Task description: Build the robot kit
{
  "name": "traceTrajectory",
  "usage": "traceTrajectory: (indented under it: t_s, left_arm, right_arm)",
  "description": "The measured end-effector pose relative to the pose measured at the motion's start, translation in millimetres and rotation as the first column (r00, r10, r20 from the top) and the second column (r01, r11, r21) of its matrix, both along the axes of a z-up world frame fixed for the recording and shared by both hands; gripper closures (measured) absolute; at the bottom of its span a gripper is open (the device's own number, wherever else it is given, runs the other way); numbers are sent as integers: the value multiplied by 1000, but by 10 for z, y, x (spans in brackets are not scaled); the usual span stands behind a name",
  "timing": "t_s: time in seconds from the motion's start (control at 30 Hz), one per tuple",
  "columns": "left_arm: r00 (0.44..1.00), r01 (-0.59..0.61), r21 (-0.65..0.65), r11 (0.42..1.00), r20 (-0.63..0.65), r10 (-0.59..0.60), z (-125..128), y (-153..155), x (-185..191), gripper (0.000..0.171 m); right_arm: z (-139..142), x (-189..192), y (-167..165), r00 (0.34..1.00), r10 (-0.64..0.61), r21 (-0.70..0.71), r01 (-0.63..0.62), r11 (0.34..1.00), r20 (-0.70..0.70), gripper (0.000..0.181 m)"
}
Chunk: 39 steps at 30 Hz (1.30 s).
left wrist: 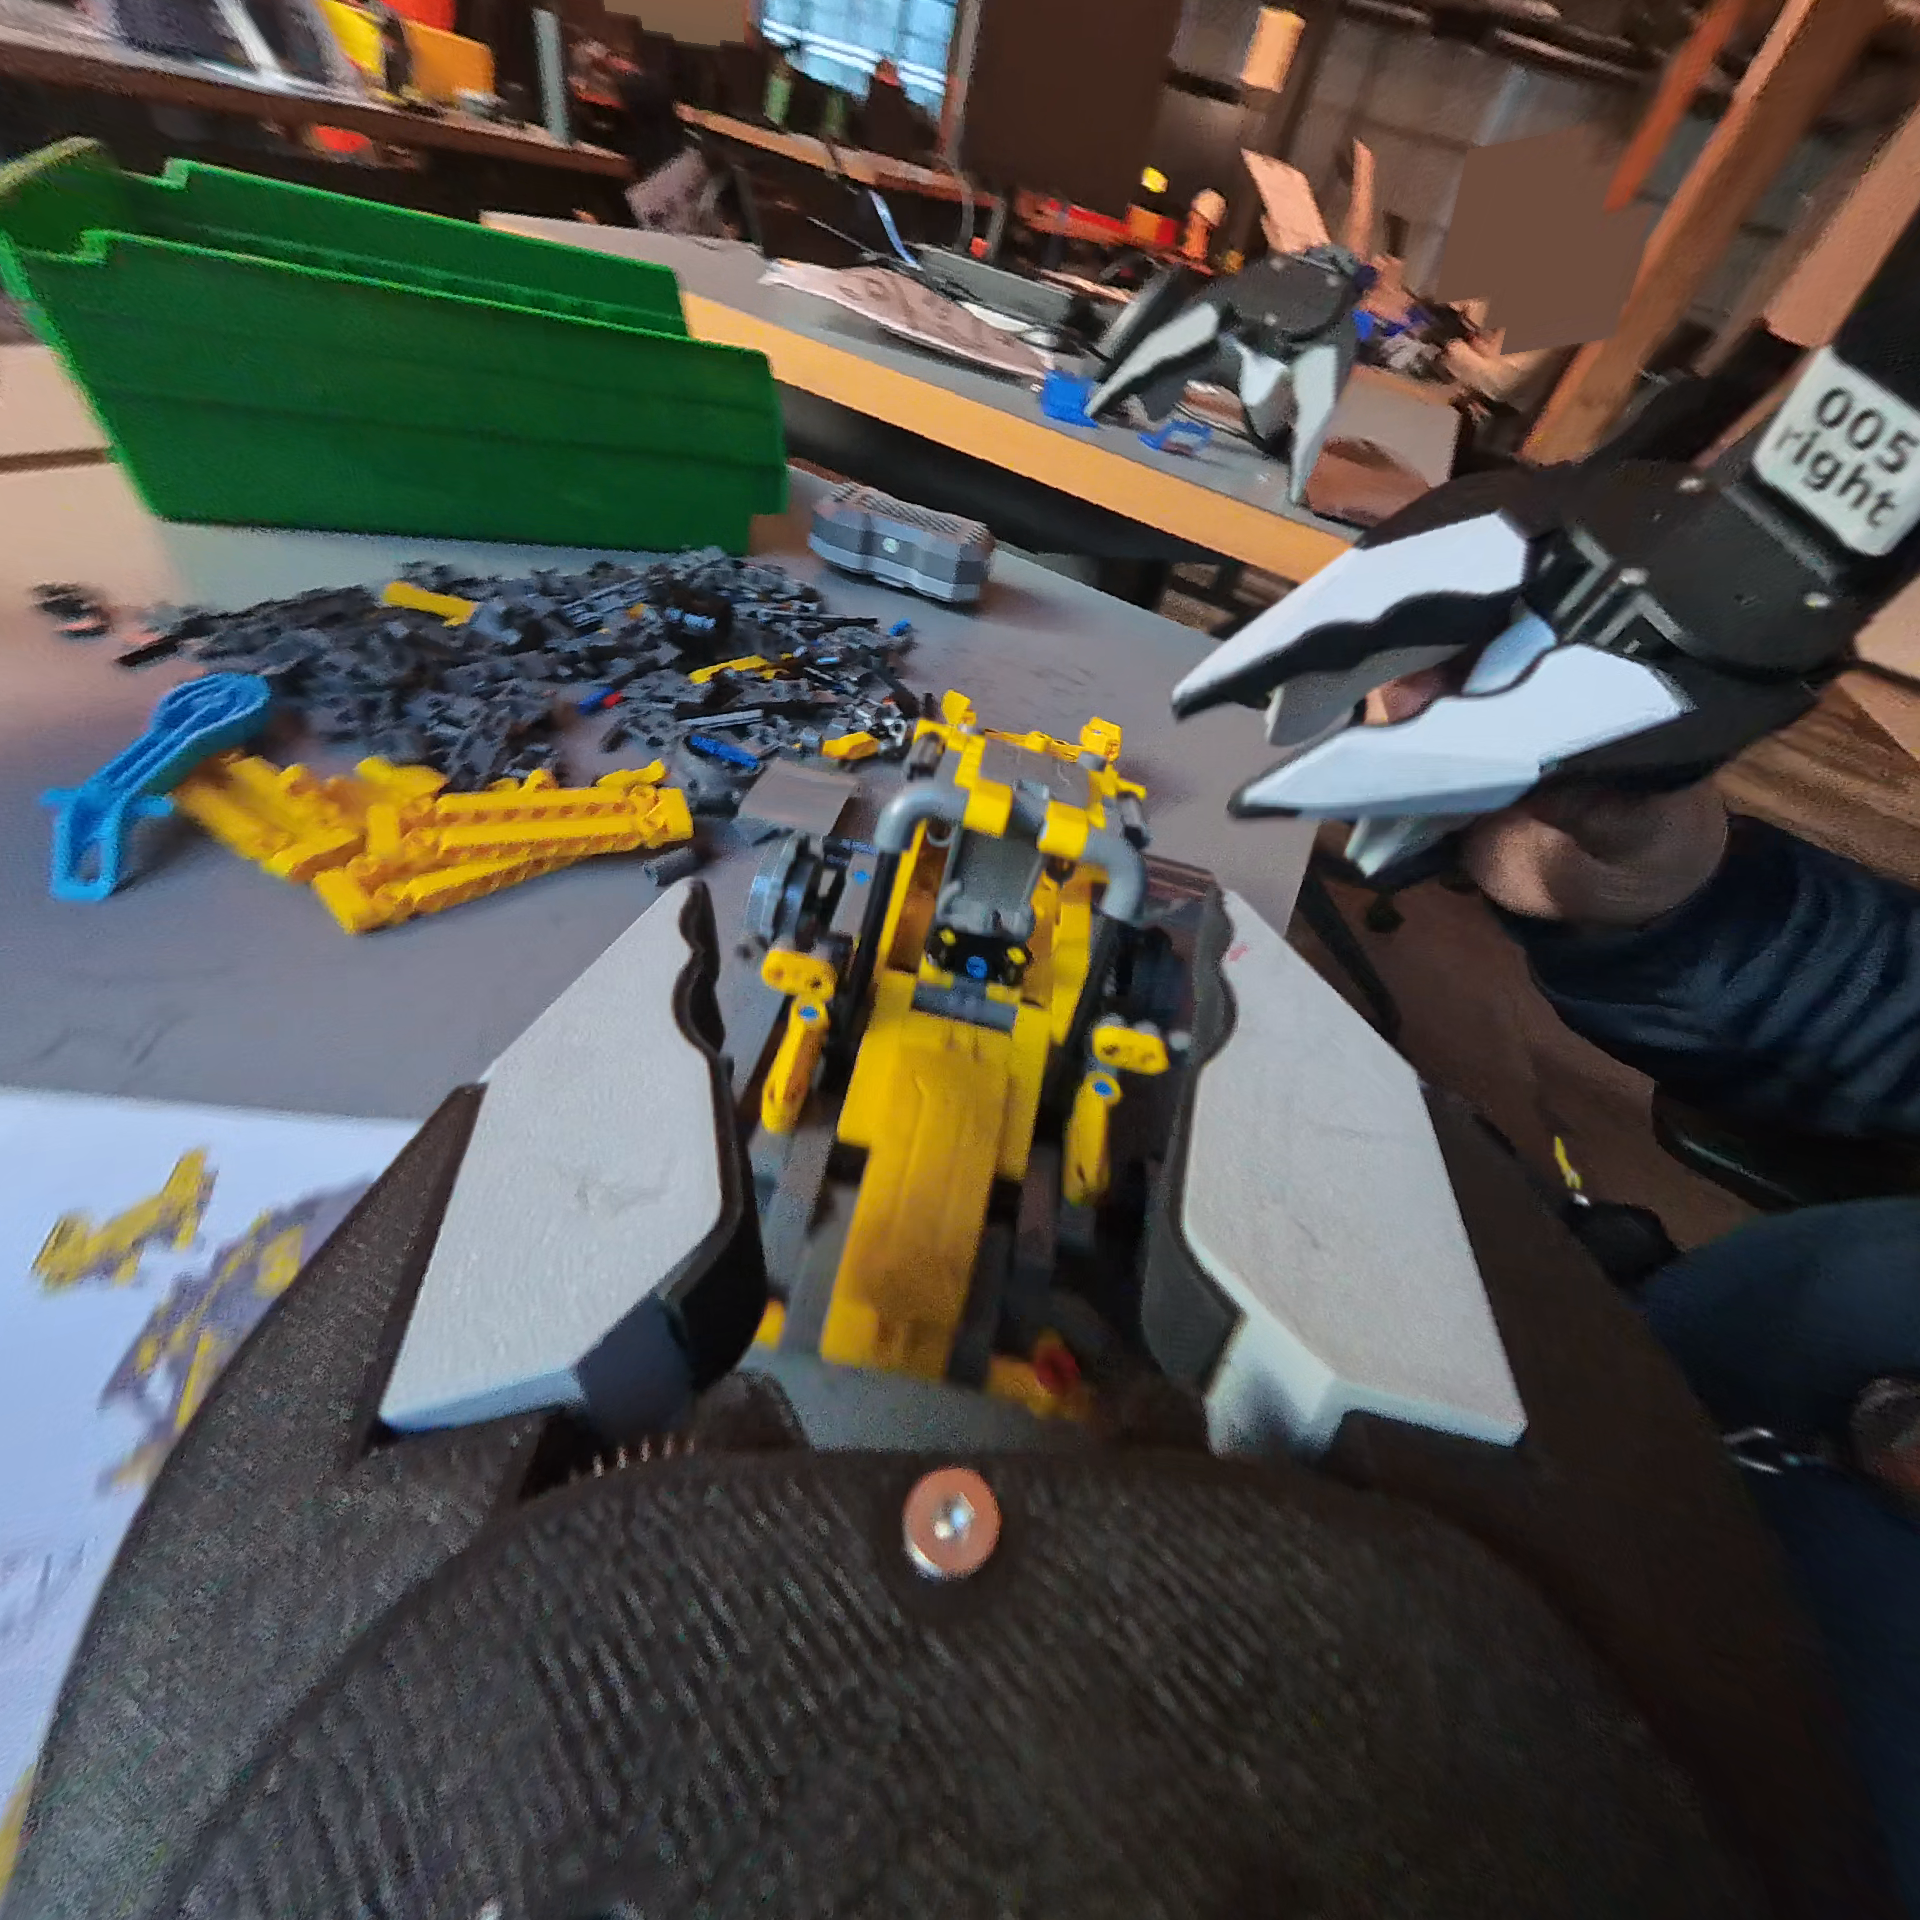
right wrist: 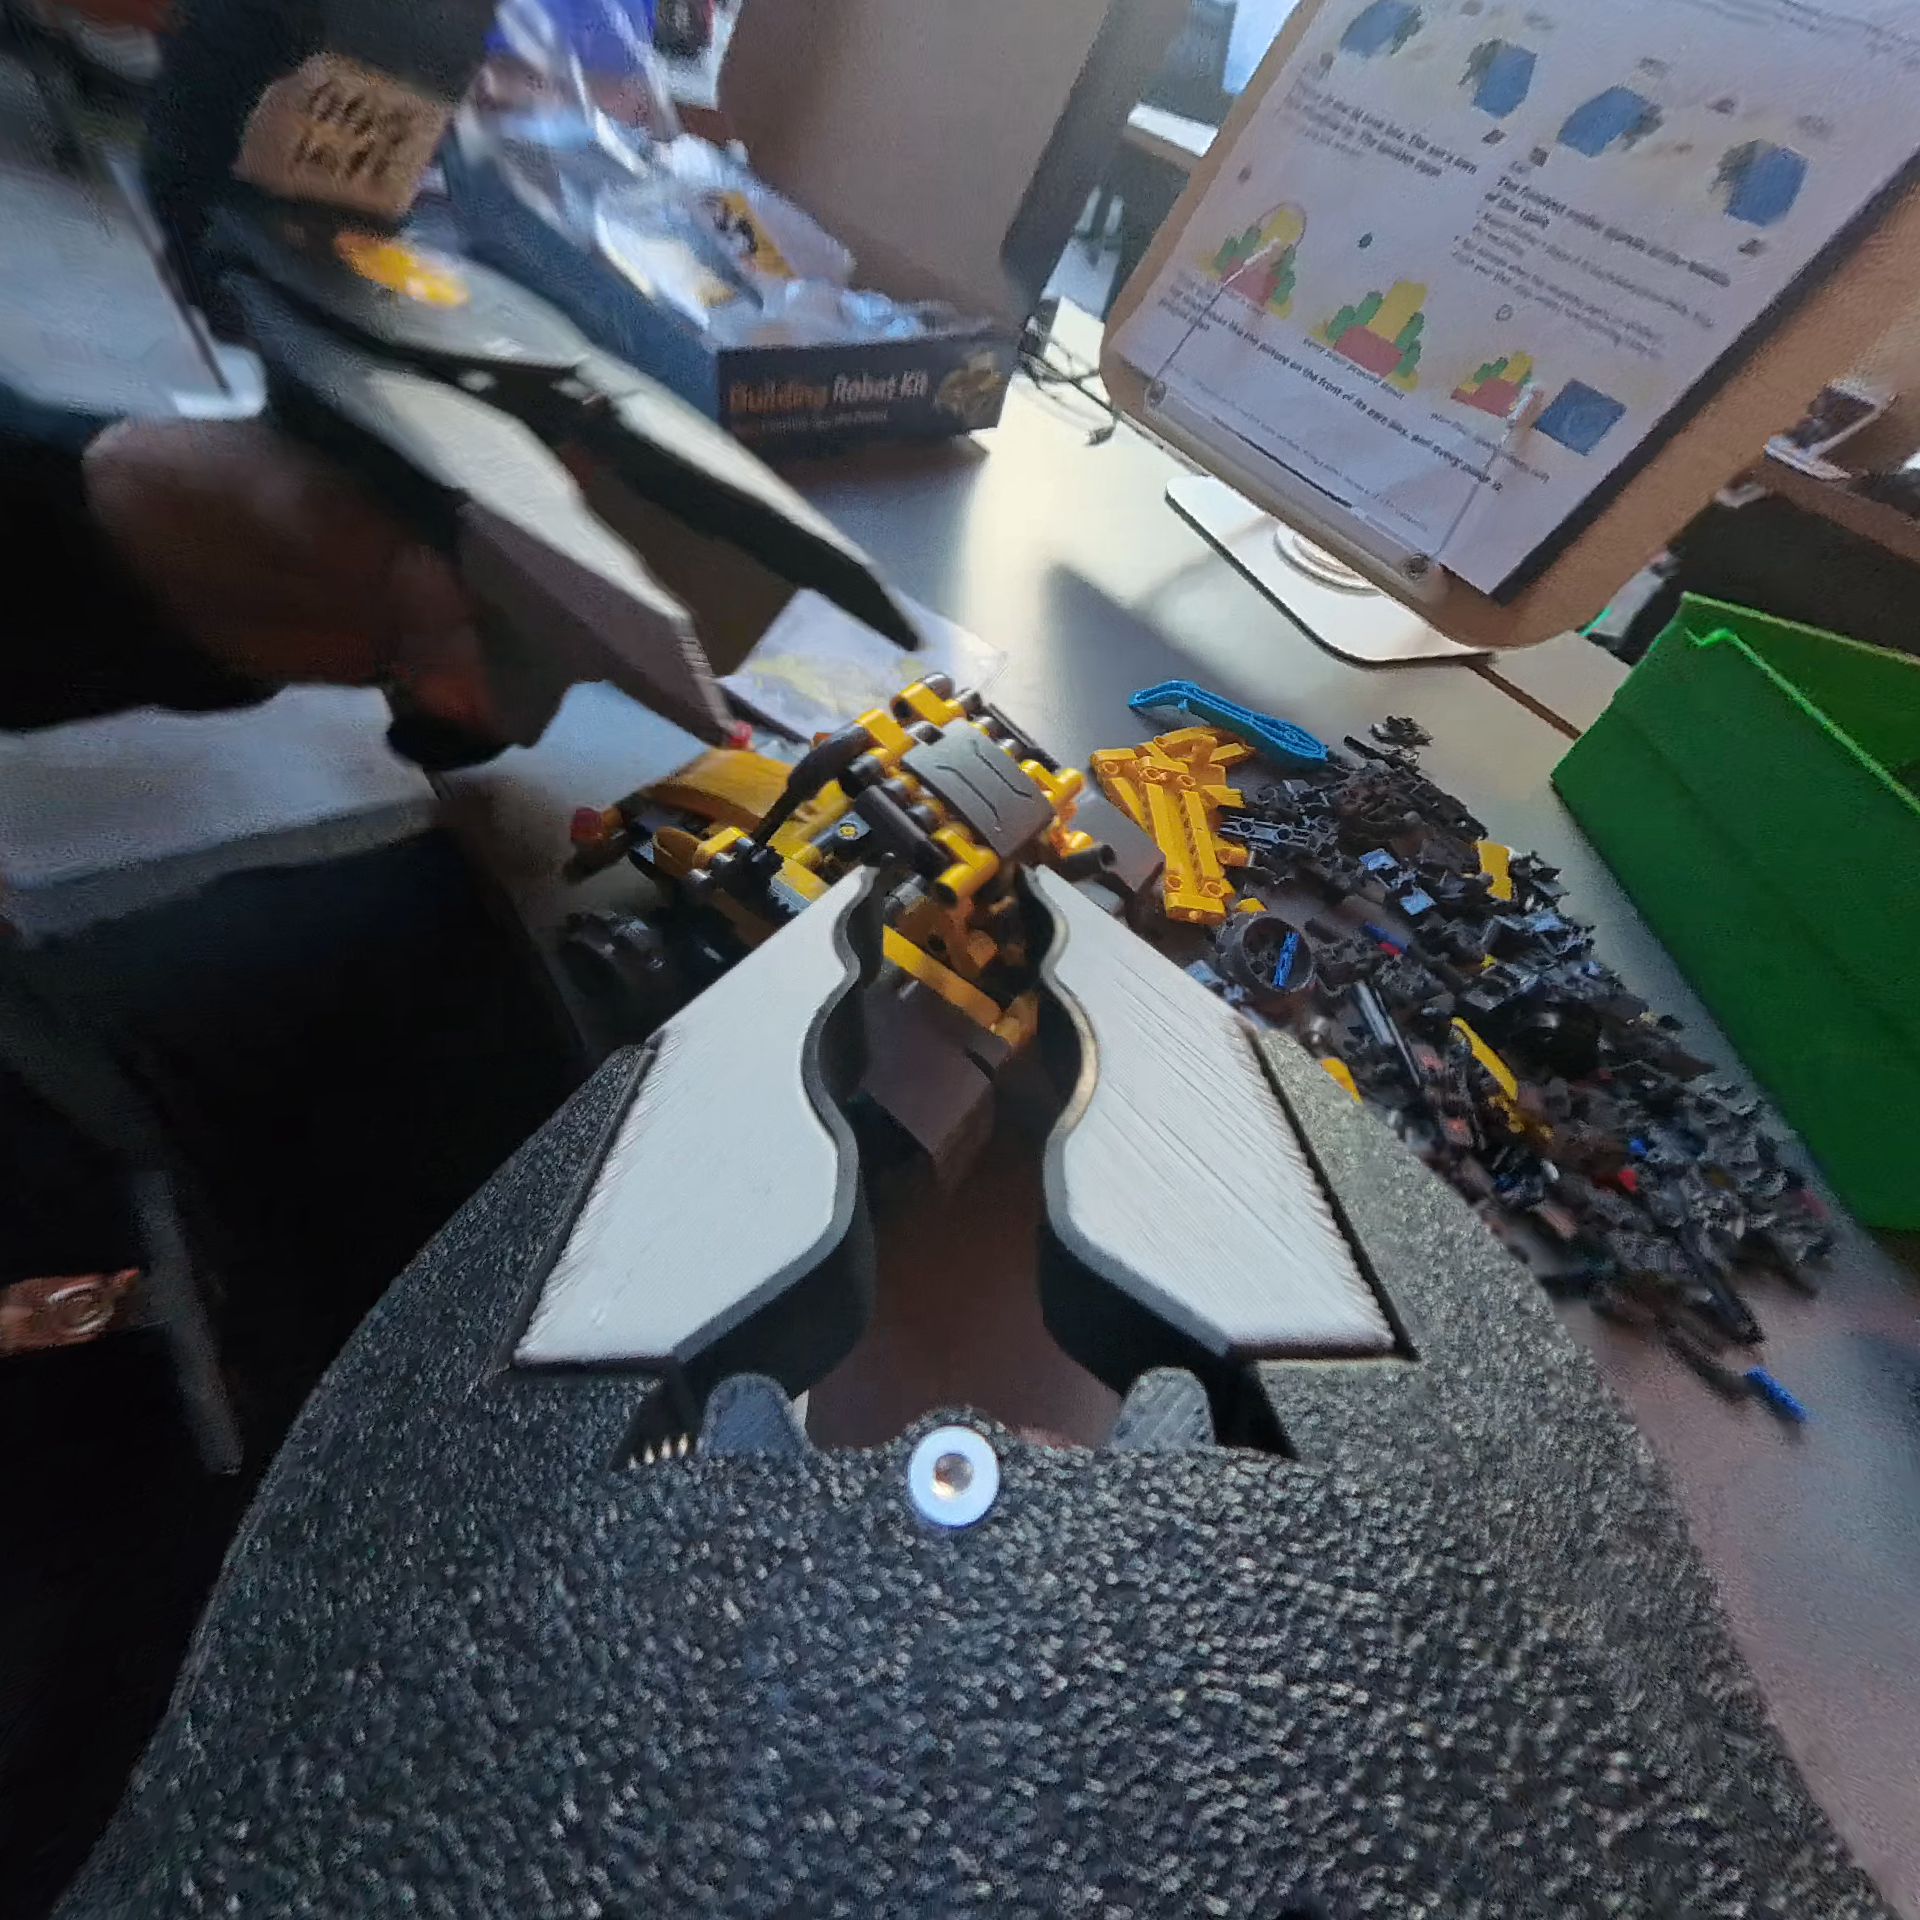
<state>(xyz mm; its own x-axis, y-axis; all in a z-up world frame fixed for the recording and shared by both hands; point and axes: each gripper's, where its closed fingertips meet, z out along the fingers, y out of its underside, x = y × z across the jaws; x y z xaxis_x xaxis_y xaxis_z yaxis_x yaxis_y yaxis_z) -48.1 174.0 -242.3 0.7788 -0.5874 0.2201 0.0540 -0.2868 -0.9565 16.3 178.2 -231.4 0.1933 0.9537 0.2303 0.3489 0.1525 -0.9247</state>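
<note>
**Position.** Yellow brick-built vehicle model (left wrist: 935,1091) resting on the grey table (left wrist: 260,987), close to its near edge. To one side: a pile of loose dark parts (left wrist: 520,665), a stack of yellow beams (left wrist: 468,831) and a blue separator tool (left wrist: 145,769). Green bins (left wrist: 416,416) behind, printed sheet (left wrist: 156,1299) at the near corner.

**Left gripper** (left wrist: 951,904). Spread wide, straddling the model lengthwise from its rear. Contact with the sides not discernible.

**Right gripper** (right wrist: 948,883). Off the table edge, well apart from the model, clamped on a small dark grey brick piece (right wrist: 925,1101).

**Handling, as judged.** Light, rigid plastic, but held together by press-fit only. Likely to shed protruding pins, side links and the roof frame under a sideways load. Smooth and probably slippery on the curved hood. Best taken across the solid yellow body low down, not by the grey arch or the thin yellow struts. Moderate squeeze only.
</note>
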Motion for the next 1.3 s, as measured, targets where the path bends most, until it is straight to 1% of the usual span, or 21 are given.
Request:
traceTrajectory:
  t_s: [0.07, 0.13, 0.2, 0.23, 0.27, 0.3, 0.37, 0.47, 0.53, 0.6, 0.67, 0.77, 0.83, 0.9, 1.03, 1.13, 1.23, 1.3]
  left_arm:
    - [999, -52, 34, 998, 0, 52, -11, -226, -35, 85]
    - [993, -97, 83, 992, -55, 102, -97, -432, -59, 88]
    - [984, -131, 134, 982, -107, 146, -170, -560, -91, 93]
    - [982, -136, 162, 977, -110, 155, -183, -604, -89, 96]
    - [984, -121, 182, 976, -111, 142, -203, -639, -61, 99]
    - [986, -98, 177, 979, -117, 120, -239, -658, -25, 98]
    - [991, -48, 144, 988, -119, 66, -272, -678, 43, 90]
    - [992, -28, 150, 988, -120, 47, -260, -703, 51, 89]
    - [991, -36, 152, 988, -123, 55, -293, -740, 25, 90]
    - [989, -30, 145, 989, -138, 50, -349, -784, 22, 90]
    - [987, -22, 165, 986, -156, 49, -351, -825, 34, 91]
    - [986, -13, 208, 978, -159, 47, -305, -875, 60, 95]
    - [988, -14, 198, 980, -149, 44, -310, -888, 46, 95]
    - [992, -25, 184, 983, -121, 48, -303, -880, 18, 98]
    - [995, -40, 217, 975, -77, 58, -128, -850, 2, 107]
    - [993, -1, 195, 981, -117, 24, -141, -800, 54, 107]
    - [983, 53, 160, 986, -180, -24, -221, -742, 114, 108]
    - [977, 62, 129, 990, -212, -34, -305, -682, 104, 109]
  right_arm:
    - [46, 145, 73, 998, -15, -70, 11, 997, -66, 151]
    - [58, 274, 172, 994, -39, -137, 24, 990, -104, 146]
    - [72, 358, 258, 989, -65, -210, 37, 977, -130, 143]
    - [106, 382, 287, 985, -74, -239, 35, 970, -158, 143]
    - [154, 395, 310, 978, -82, -265, 29, 964, -192, 142]
    - [206, 398, 326, 971, -84, -286, 17, 958, -223, 142]
    - [296, 390, 340, 963, -74, -309, -10, 951, -259, 143]
    - [352, 346, 363, 971, -40, -279, -27, 960, -234, 141]
    - [330, 292, 374, 984, -7, -252, -38, 967, -176, 133]
    - [294, 215, 346, 991, 52, -239, -81, 968, -127, 132]
    - [273, 128, 346, 991, 94, -210, -114, 971, -100, 129]
    - [268, 0, 363, 985, 148, -150, -160, 976, -89, 129]
    - [258, -73, 387, 979, 182, -143, -194, 970, -95, 129]
    - [228, -128, 437, 973, 208, -139, -221, 965, -102, 129]
    - [133, -193, 570, 971, 219, -119, -229, 966, -95, 128]
    - [120, -211, 590, 962, 245, -121, -259, 958, -121, 128]
    - [106, -228, 673, 960, 253, -121, -267, 956, -124, 128]
    - [118, -247, 736, 958, 258, -119, -273, 955, -124, 127]
